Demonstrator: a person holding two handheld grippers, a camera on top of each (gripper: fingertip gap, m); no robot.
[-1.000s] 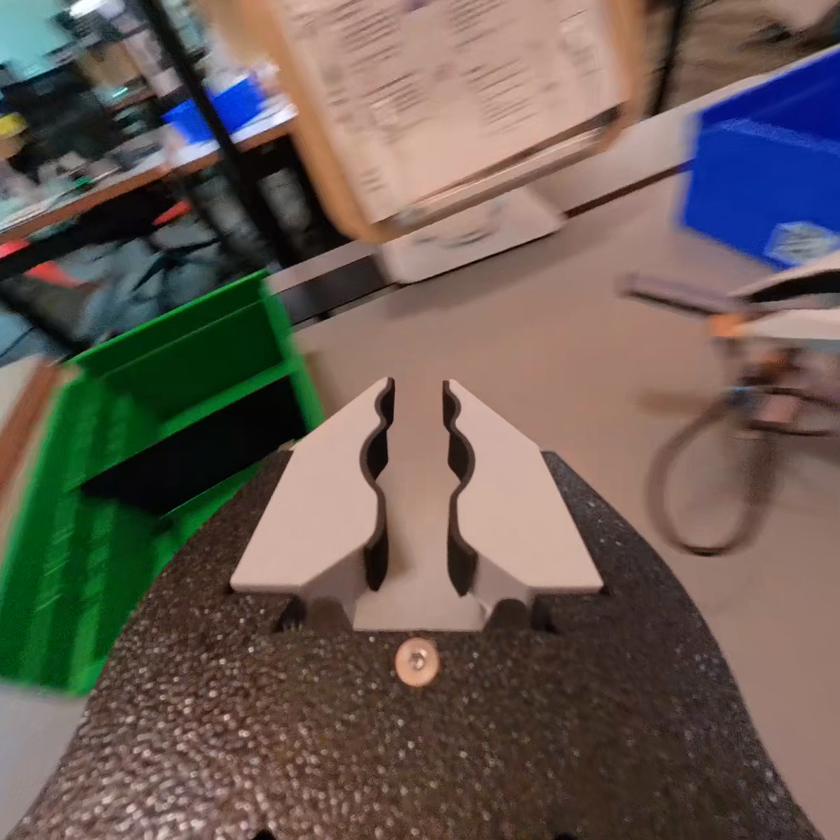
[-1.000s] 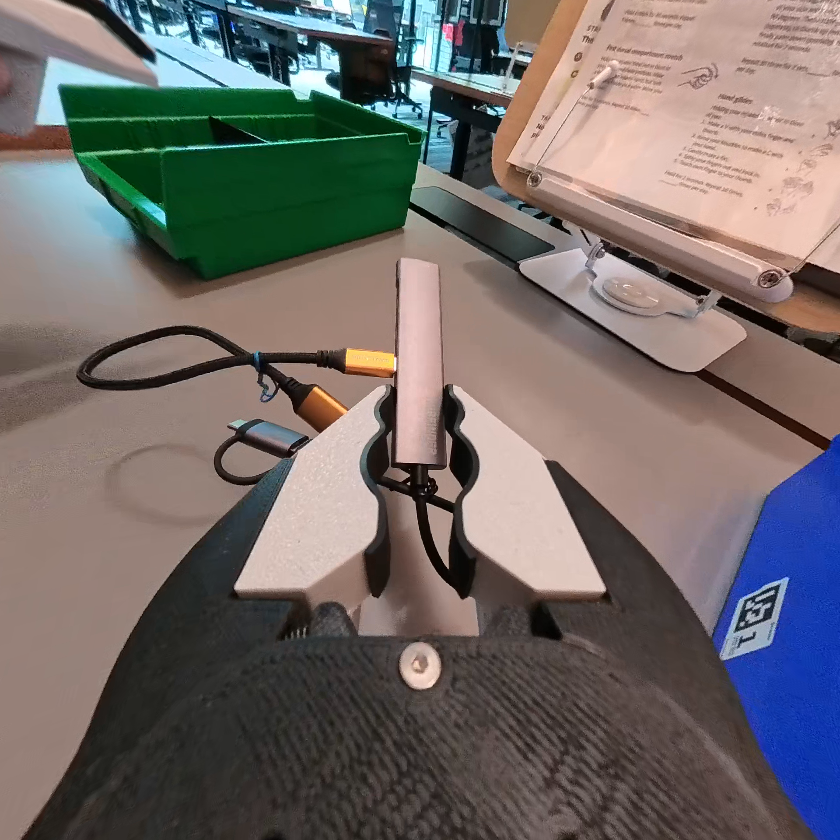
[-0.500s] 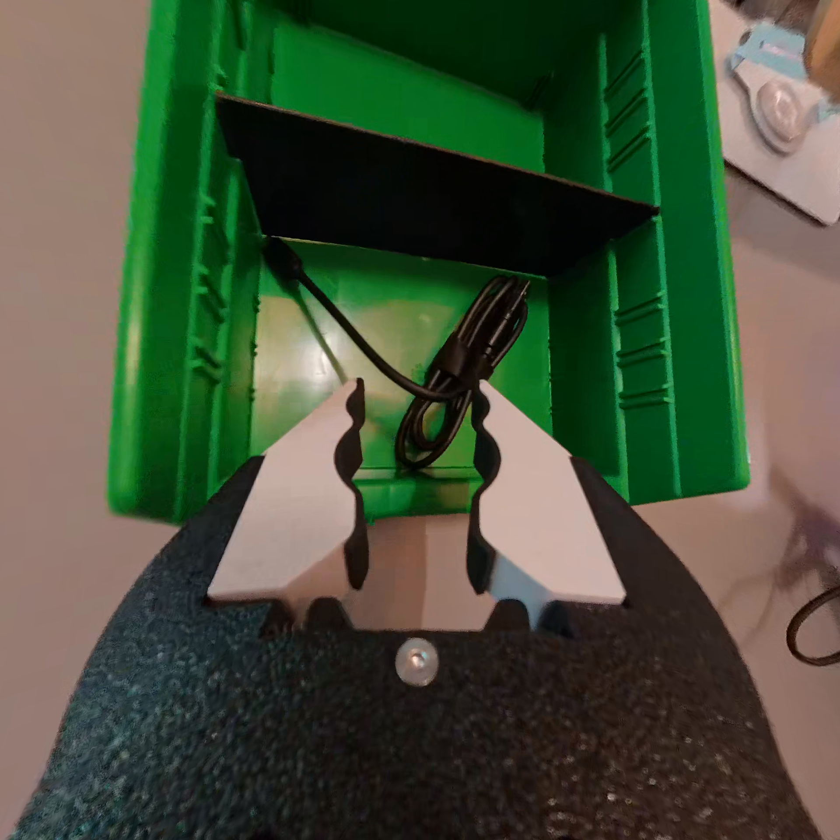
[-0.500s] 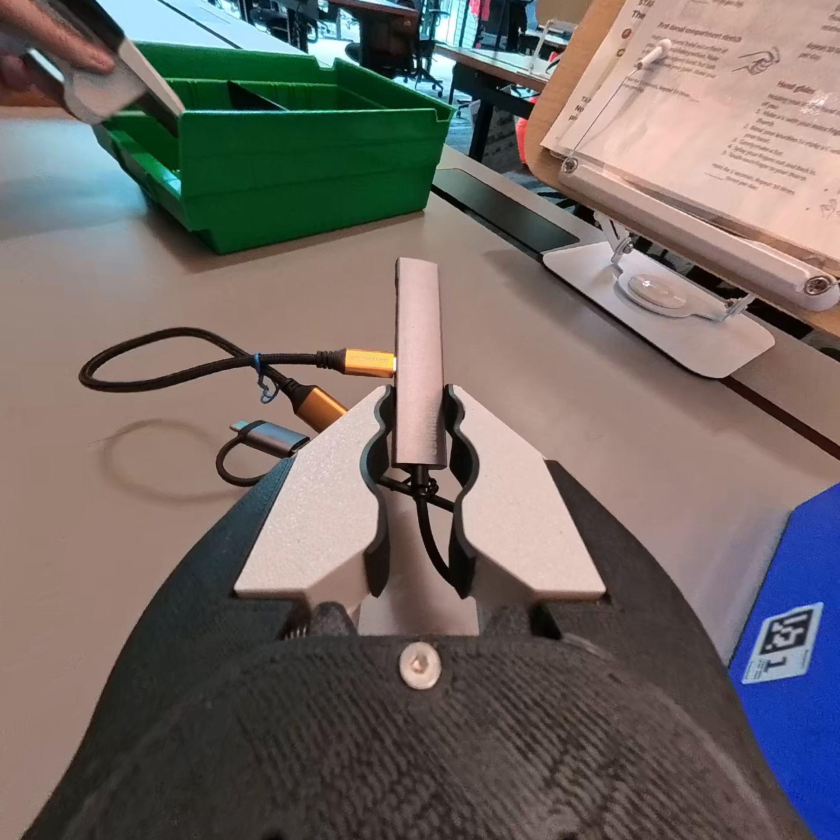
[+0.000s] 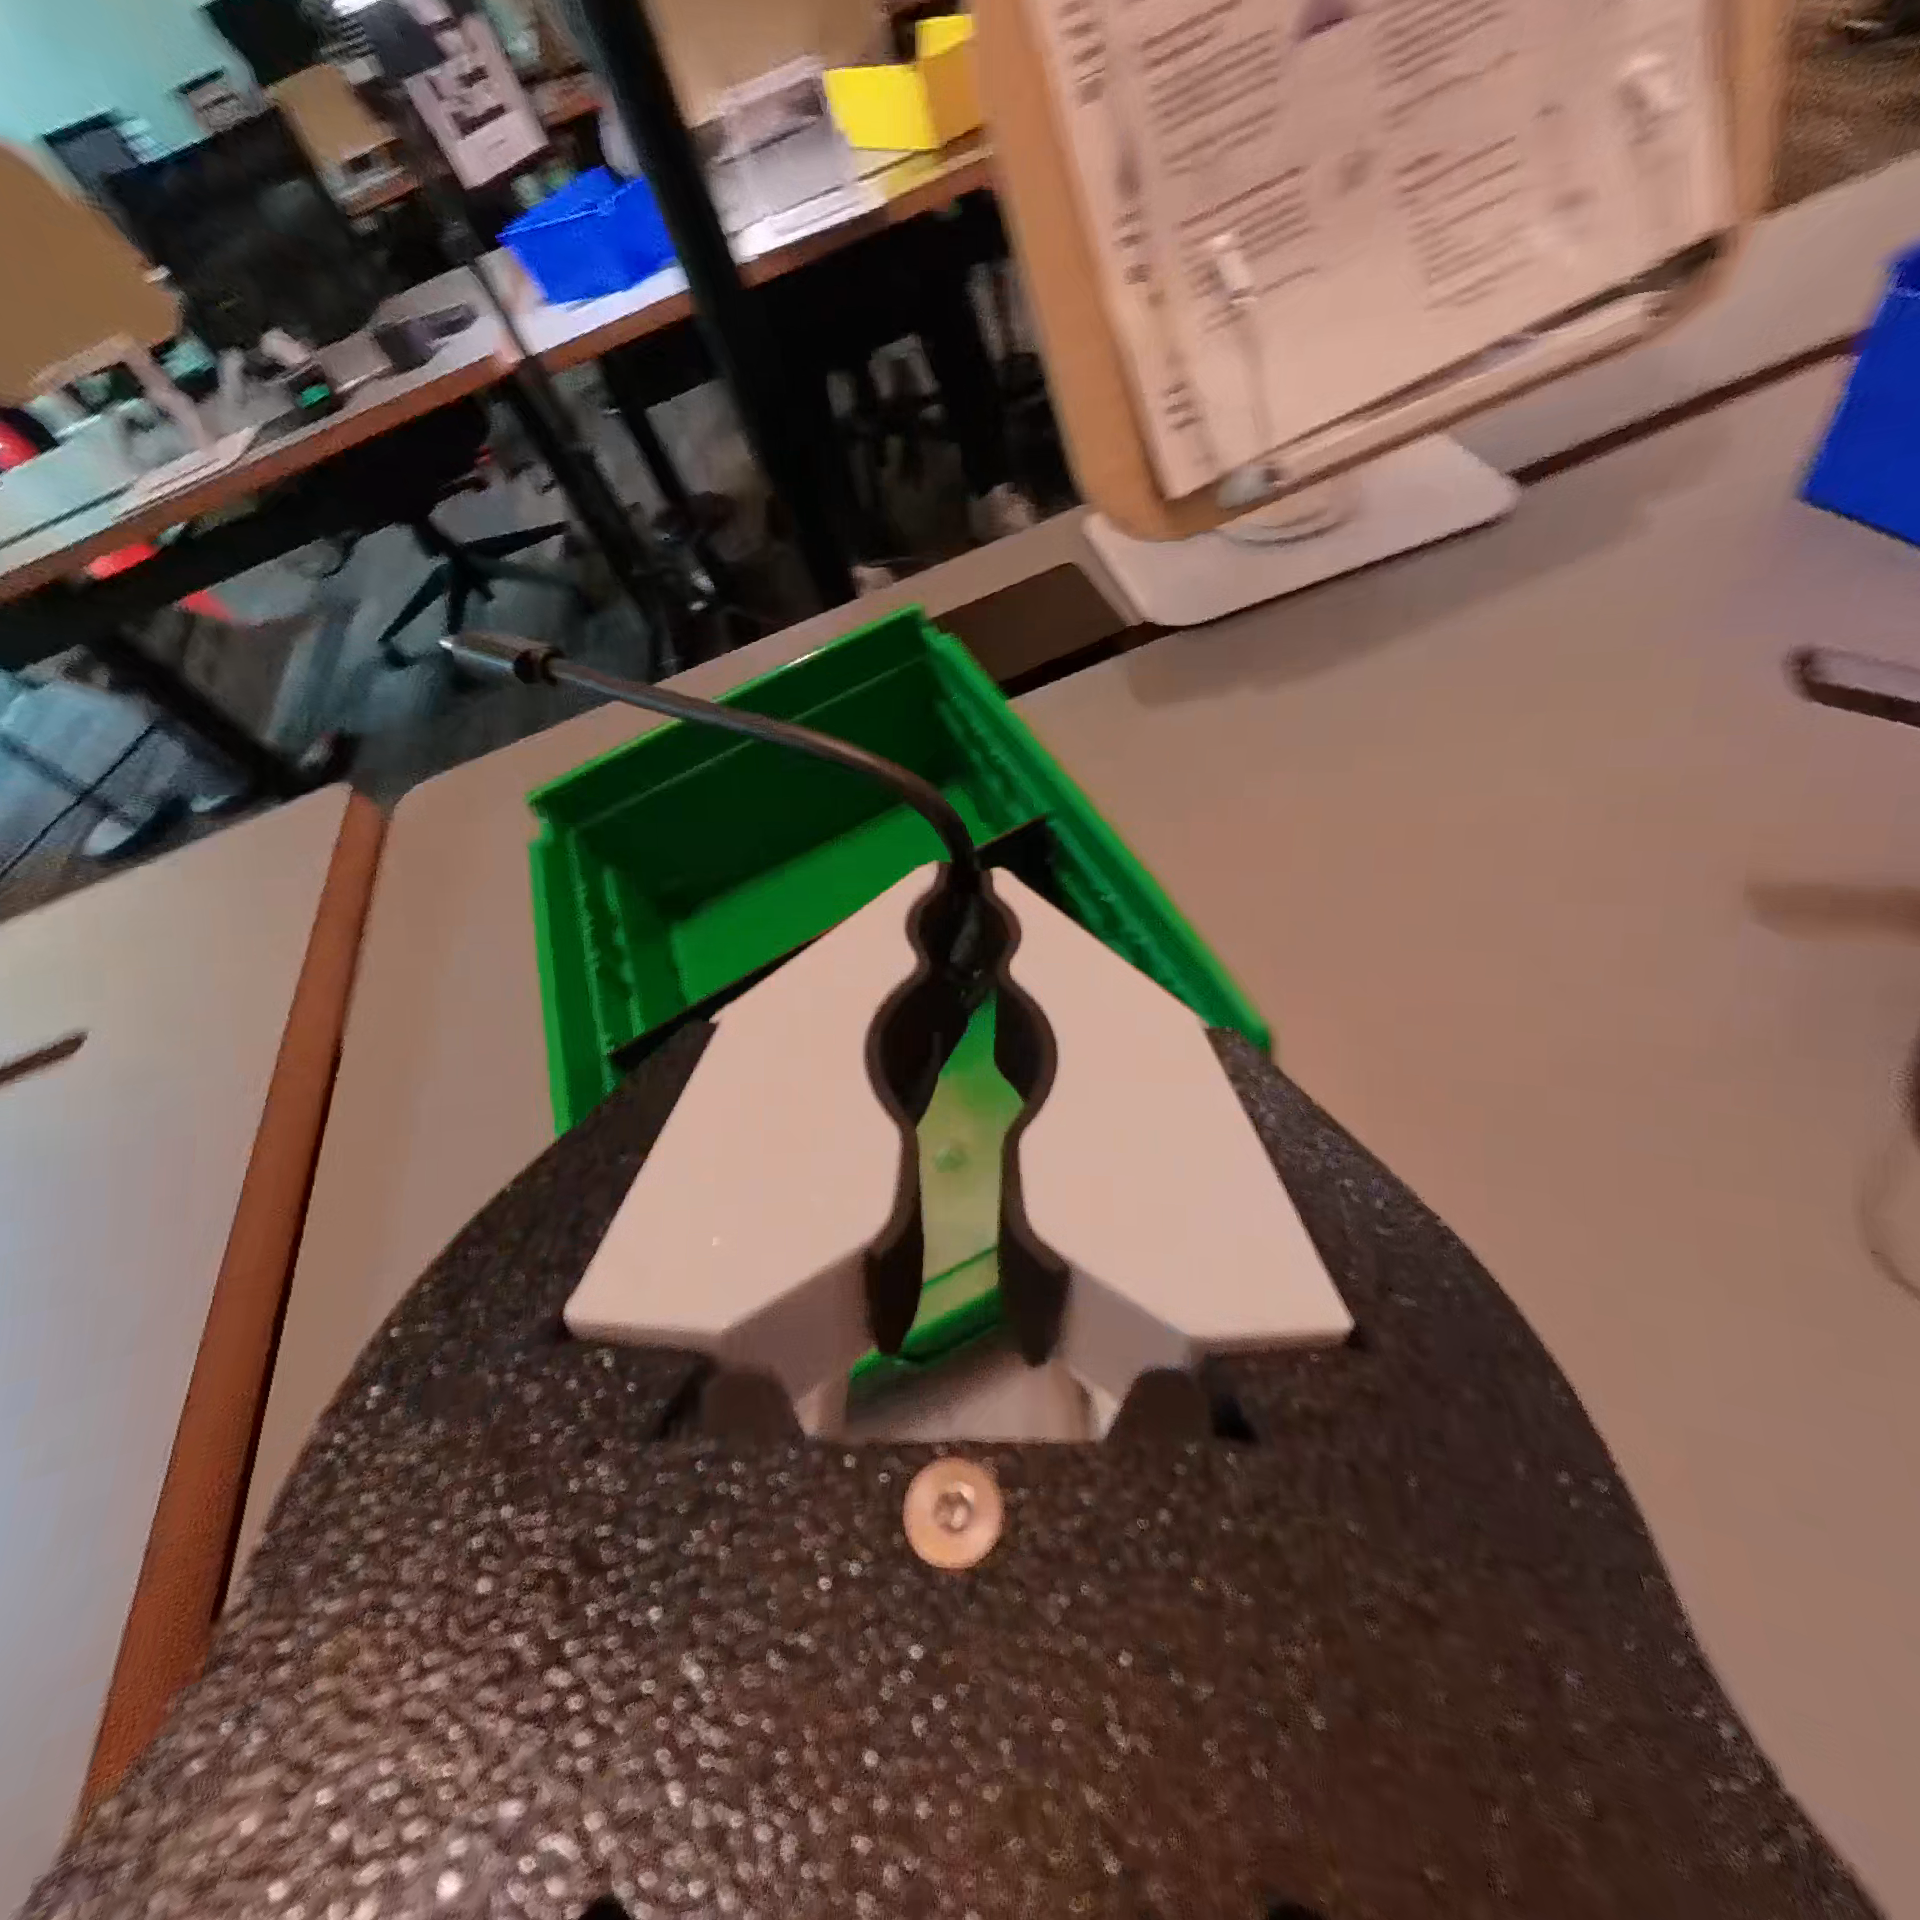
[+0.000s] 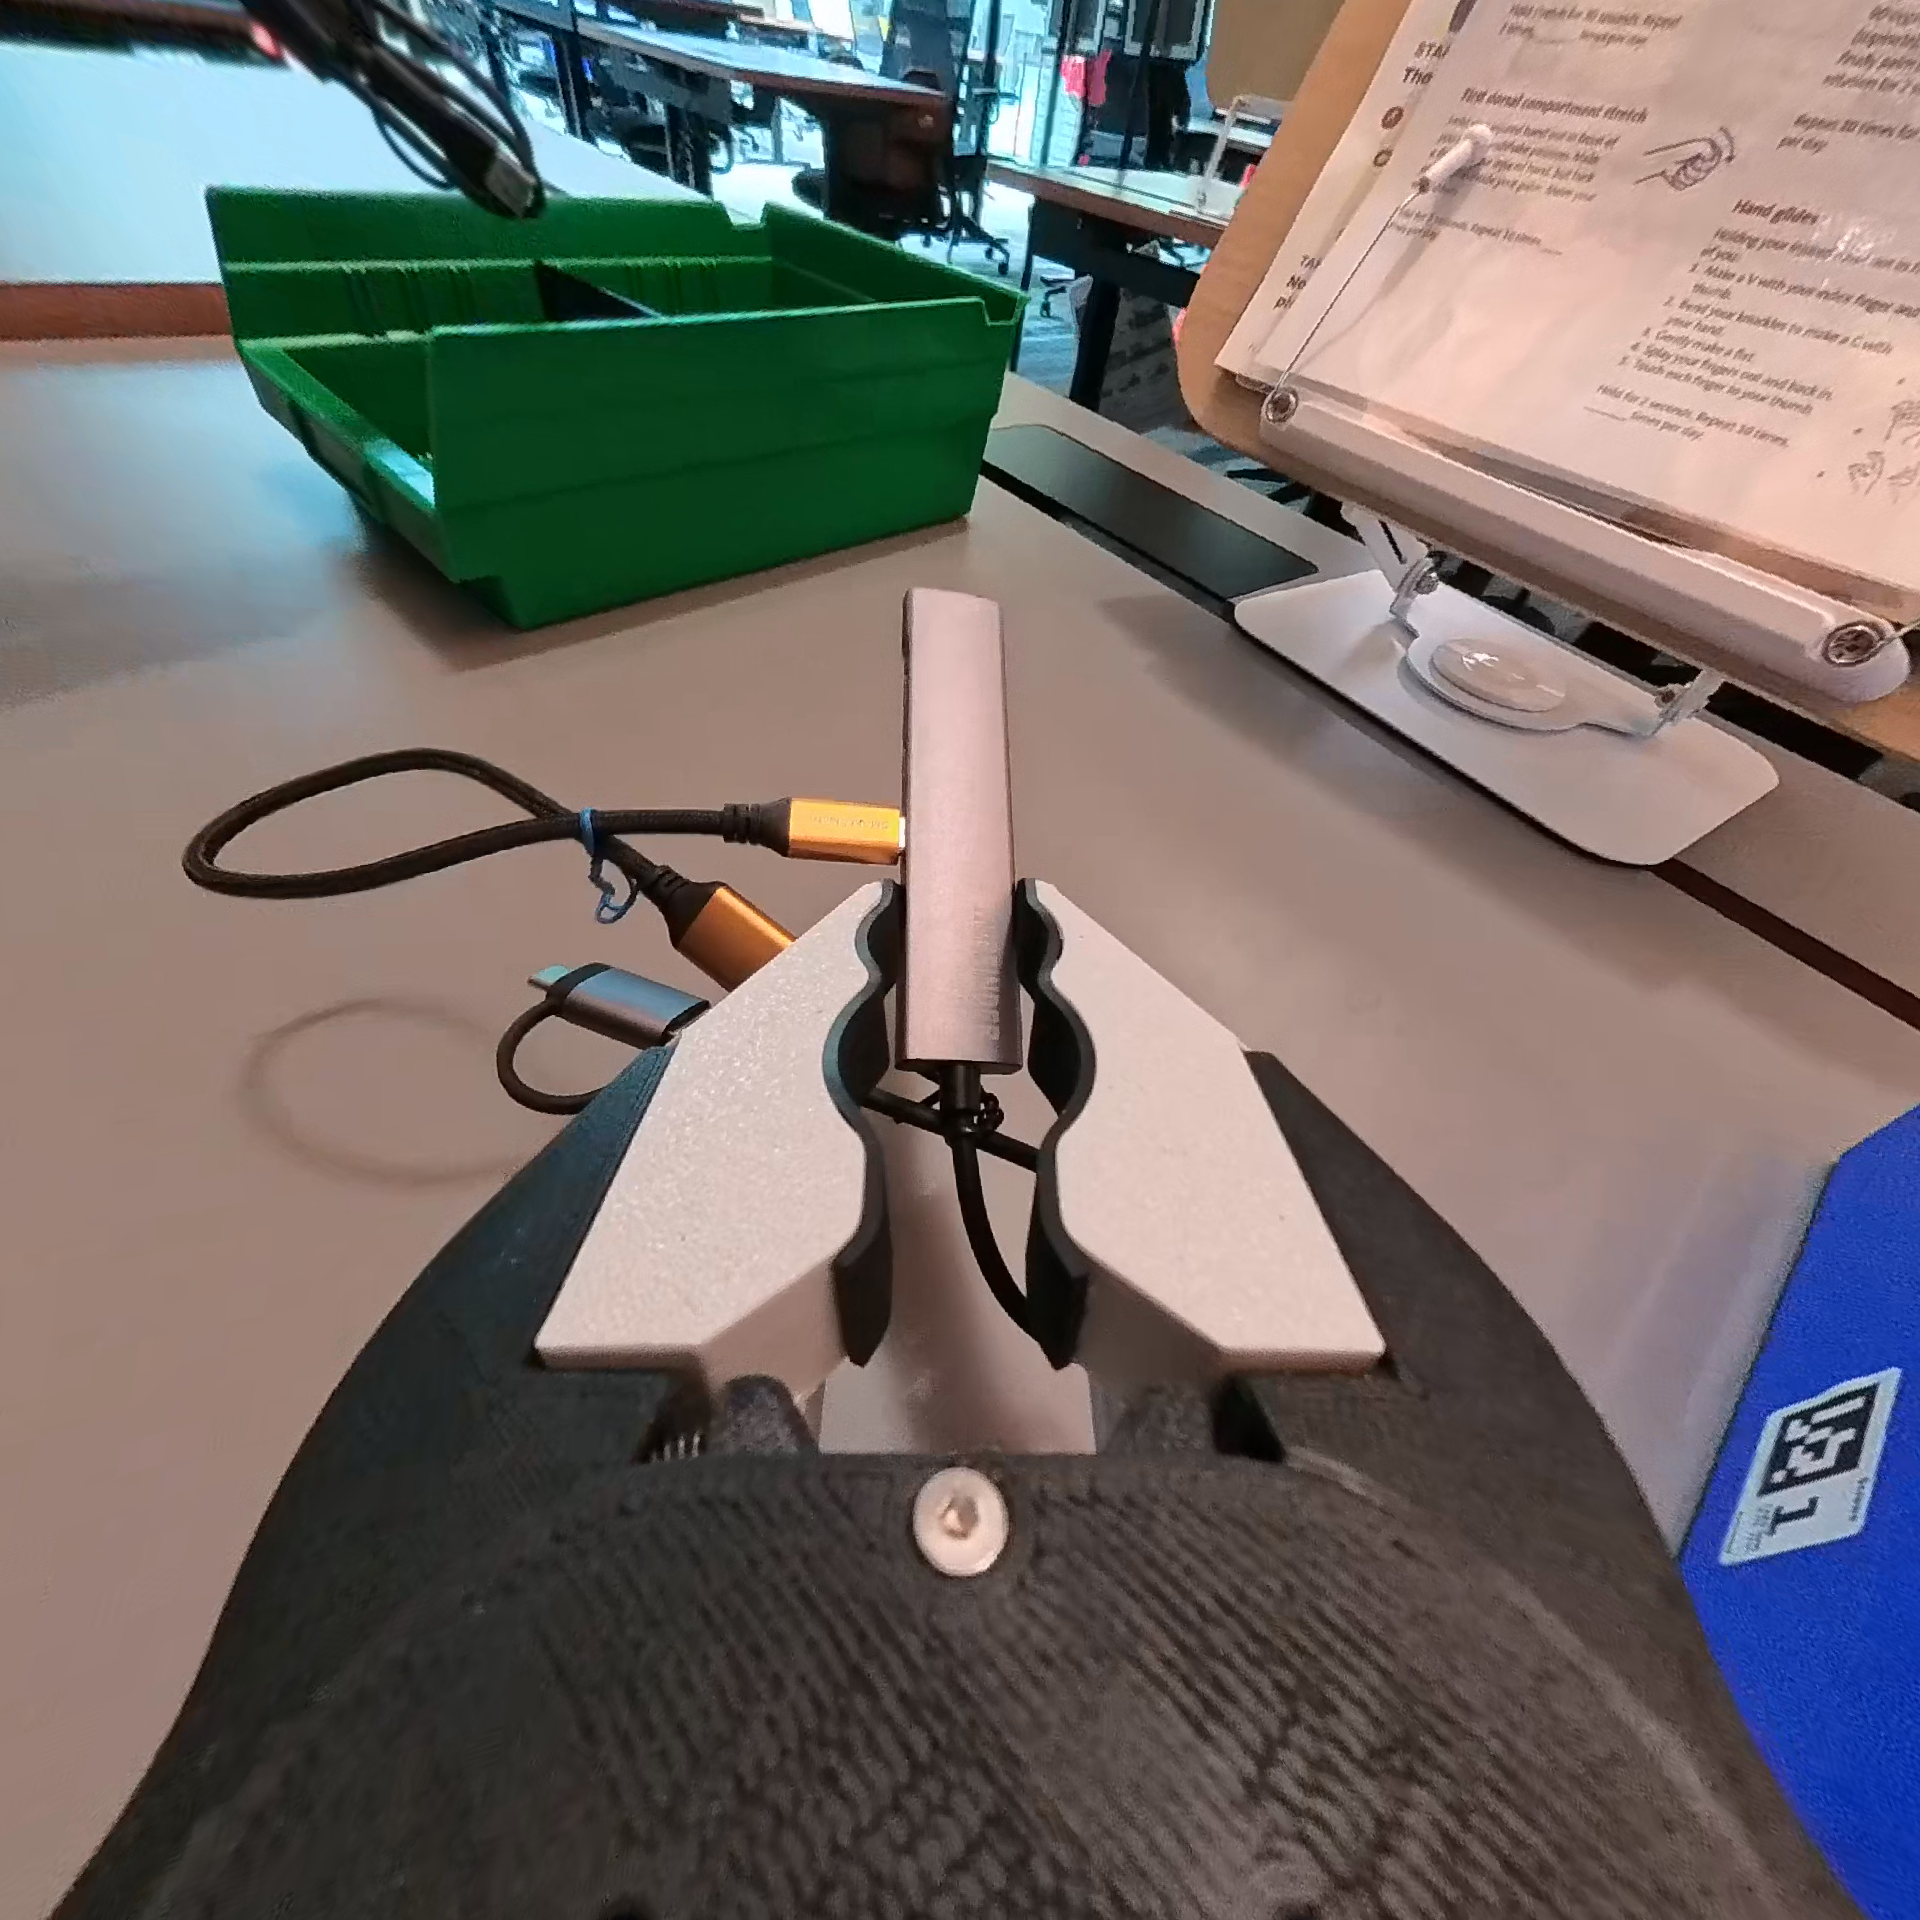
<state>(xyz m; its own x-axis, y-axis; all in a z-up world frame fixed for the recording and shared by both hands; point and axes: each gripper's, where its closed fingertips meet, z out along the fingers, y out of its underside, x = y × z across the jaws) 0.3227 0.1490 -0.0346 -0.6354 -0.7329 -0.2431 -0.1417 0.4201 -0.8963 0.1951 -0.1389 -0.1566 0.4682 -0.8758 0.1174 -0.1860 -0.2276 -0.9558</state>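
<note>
My left gripper is shut on a black cable and holds it in the air above the green bin; the cable's plug end sticks out to the upper left. The same cable bundle hangs at the top left of the right wrist view. My right gripper is shut on a grey USB hub, held just above the table. A black braided cable with orange plugs is plugged into the hub's left side. A grey connector on the hub's short lead lies left of my fingers.
The green bin with a black divider stands at the back left of the beige table. A document stand with a printed sheet is at the back right. A blue bin with a tag sits at the right edge. The grippers' ends are close to 35 cm from one another.
My left gripper dipped into the green bin, closed on the black cable and lifted it out. My right gripper keeps hold of the hub and has barely moved.
</note>
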